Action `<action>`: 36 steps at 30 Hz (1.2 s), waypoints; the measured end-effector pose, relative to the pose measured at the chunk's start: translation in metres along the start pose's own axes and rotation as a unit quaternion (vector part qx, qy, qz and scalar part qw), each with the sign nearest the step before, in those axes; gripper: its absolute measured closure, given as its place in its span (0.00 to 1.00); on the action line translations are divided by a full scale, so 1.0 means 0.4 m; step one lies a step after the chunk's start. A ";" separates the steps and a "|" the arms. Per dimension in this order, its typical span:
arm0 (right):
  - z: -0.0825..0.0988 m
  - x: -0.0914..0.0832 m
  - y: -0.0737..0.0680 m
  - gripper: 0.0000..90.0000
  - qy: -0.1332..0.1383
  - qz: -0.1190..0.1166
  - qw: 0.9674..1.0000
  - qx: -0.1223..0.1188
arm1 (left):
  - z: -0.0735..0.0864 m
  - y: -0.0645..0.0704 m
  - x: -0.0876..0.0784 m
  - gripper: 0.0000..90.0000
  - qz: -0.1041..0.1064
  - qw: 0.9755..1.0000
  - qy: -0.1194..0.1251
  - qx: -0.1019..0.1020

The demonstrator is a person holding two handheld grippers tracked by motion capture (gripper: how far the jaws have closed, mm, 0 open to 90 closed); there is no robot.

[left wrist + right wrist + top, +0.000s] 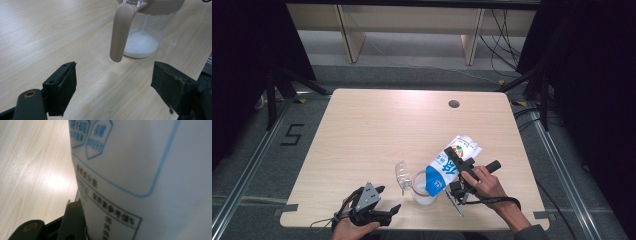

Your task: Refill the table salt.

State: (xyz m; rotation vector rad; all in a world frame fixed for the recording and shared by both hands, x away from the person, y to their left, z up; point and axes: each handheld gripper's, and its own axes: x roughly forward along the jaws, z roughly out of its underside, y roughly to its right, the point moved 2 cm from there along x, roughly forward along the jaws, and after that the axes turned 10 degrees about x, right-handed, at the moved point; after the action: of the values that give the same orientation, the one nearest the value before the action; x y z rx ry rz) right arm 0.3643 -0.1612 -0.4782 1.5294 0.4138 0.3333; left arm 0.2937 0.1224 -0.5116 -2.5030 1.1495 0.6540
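White-and-blue soft plastic pouch (451, 164) of white powder, lower right of centre in the high view, tilted over a clear plastic jug (423, 189): judged light, pliable, slippery, best clasped mid-body as by the right gripper (460, 176); left gripper (382, 200) held open, empty.

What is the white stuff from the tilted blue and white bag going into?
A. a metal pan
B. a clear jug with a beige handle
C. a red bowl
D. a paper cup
B: the right gripper tips the blue and white bag over the clear jug with a beige handle, which already holds white stuff at its bottom.
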 end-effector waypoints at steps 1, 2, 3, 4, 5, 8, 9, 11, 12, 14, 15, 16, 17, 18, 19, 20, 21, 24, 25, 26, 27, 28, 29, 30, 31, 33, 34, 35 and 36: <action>0.000 0.000 0.000 0.65 0.001 0.000 1.000 -0.001 | 0.000 0.000 0.000 0.22 0.000 1.000 0.000 0.000; 0.000 0.000 0.000 0.65 0.001 0.000 1.000 -0.001 | 0.000 0.000 0.000 0.22 0.000 1.000 0.000 0.000; 0.000 0.000 0.001 0.65 0.001 0.000 1.000 -0.001 | 0.000 -0.001 -0.001 0.22 0.000 1.000 -0.002 0.003; 0.000 0.000 0.001 0.65 0.001 0.000 1.000 -0.002 | 0.000 -0.002 -0.001 0.22 0.000 1.000 -0.004 0.004; 0.000 0.000 0.001 0.65 0.001 0.000 1.000 -0.002 | 0.000 -0.002 -0.001 0.22 0.000 1.000 -0.004 0.003; 0.000 -0.001 0.001 0.66 0.000 0.000 1.000 -0.002 | 0.000 0.000 0.000 0.22 0.000 1.000 0.000 0.001; 0.000 0.000 0.002 0.66 0.002 0.001 1.000 -0.003 | 0.000 -0.001 -0.001 0.22 0.000 1.000 -0.002 0.003; -0.001 -0.001 0.006 0.66 0.002 0.005 1.000 -0.012 | 0.000 -0.002 -0.001 0.22 0.000 1.000 -0.003 0.003; -0.001 -0.001 0.006 0.66 0.002 0.005 1.000 -0.012 | 0.000 -0.002 -0.001 0.22 0.000 1.000 -0.003 0.004; 0.000 0.000 0.002 0.66 0.001 0.001 1.000 -0.005 | 0.000 -0.002 -0.001 0.22 0.000 1.000 -0.004 0.004; 0.000 0.000 0.002 0.66 0.001 0.001 1.000 -0.005 | 0.000 -0.002 -0.001 0.22 0.000 1.000 -0.003 0.003; -0.002 -0.001 0.007 0.66 0.003 0.004 1.000 -0.016 | 0.000 -0.002 -0.001 0.22 0.000 1.000 -0.003 0.003; -0.003 -0.001 0.007 0.66 0.005 0.004 1.000 -0.018 | 0.000 -0.002 0.000 0.22 0.000 1.000 -0.004 0.004; -0.004 -0.001 0.007 0.66 0.005 0.003 1.000 -0.019 | 0.000 -0.002 -0.001 0.22 0.000 1.000 -0.004 0.004; -0.004 0.000 0.007 0.66 0.008 0.004 1.000 -0.017 | 0.000 -0.002 -0.001 0.22 0.000 1.000 -0.004 0.004; -0.004 0.000 0.007 0.66 0.008 0.004 1.000 -0.017 | 0.000 -0.002 -0.001 0.22 0.000 1.000 -0.004 0.004; -0.003 -0.001 0.007 0.66 0.005 0.004 1.000 -0.019 | 0.001 -0.002 -0.001 0.22 0.000 1.000 -0.004 0.004; -0.002 -0.002 0.008 0.66 0.003 0.005 1.000 -0.021 | 0.000 -0.002 -0.001 0.22 0.000 1.000 -0.003 0.003; -0.002 -0.002 0.008 0.66 0.003 0.006 1.000 -0.020 | 0.000 -0.002 0.000 0.22 0.001 1.000 -0.004 0.004; -0.002 -0.002 0.008 0.66 0.003 0.006 1.000 -0.020 | 0.000 -0.002 0.000 0.22 0.001 1.000 -0.004 0.004; -0.002 -0.002 0.008 0.67 0.003 0.006 1.000 -0.019 | 0.000 -0.002 0.000 0.22 0.001 1.000 -0.004 0.004; -0.001 -0.002 0.009 0.67 0.003 0.006 1.000 -0.019 | 0.000 -0.003 -0.002 0.22 -0.004 1.000 -0.009 0.006; -0.003 -0.001 0.013 0.67 0.011 0.009 1.000 -0.028 | 0.000 -0.003 0.000 0.22 0.001 1.000 -0.004 0.003; -0.003 -0.001 0.012 0.67 0.010 0.009 1.000 -0.028 | 0.001 -0.003 0.000 0.22 0.001 1.000 -0.004 0.003; -0.002 -0.002 0.010 0.67 0.005 0.005 1.000 -0.023 | 0.001 -0.003 -0.001 0.22 0.001 1.000 -0.005 0.004; -0.001 -0.003 0.009 0.67 0.002 0.007 1.000 -0.018 | 0.001 -0.004 0.000 0.22 0.000 1.000 -0.006 0.005; -0.002 -0.002 0.009 0.67 0.003 0.006 1.000 -0.020 | 0.001 -0.003 0.000 0.22 0.000 1.000 -0.006 0.004; -0.002 -0.002 0.009 0.67 0.003 0.006 1.000 -0.020 | 0.001 -0.003 0.000 0.22 0.000 1.000 -0.006 0.005; -0.002 -0.002 0.010 0.67 0.003 0.006 1.000 -0.020 | 0.001 -0.004 0.000 0.22 0.000 1.000 -0.006 0.005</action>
State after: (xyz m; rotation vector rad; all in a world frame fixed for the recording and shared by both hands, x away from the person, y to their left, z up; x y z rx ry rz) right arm 0.3633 -0.1609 -0.4742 1.4928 0.4007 0.3546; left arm 0.2947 0.1236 -0.5117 -2.4877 1.1447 0.6618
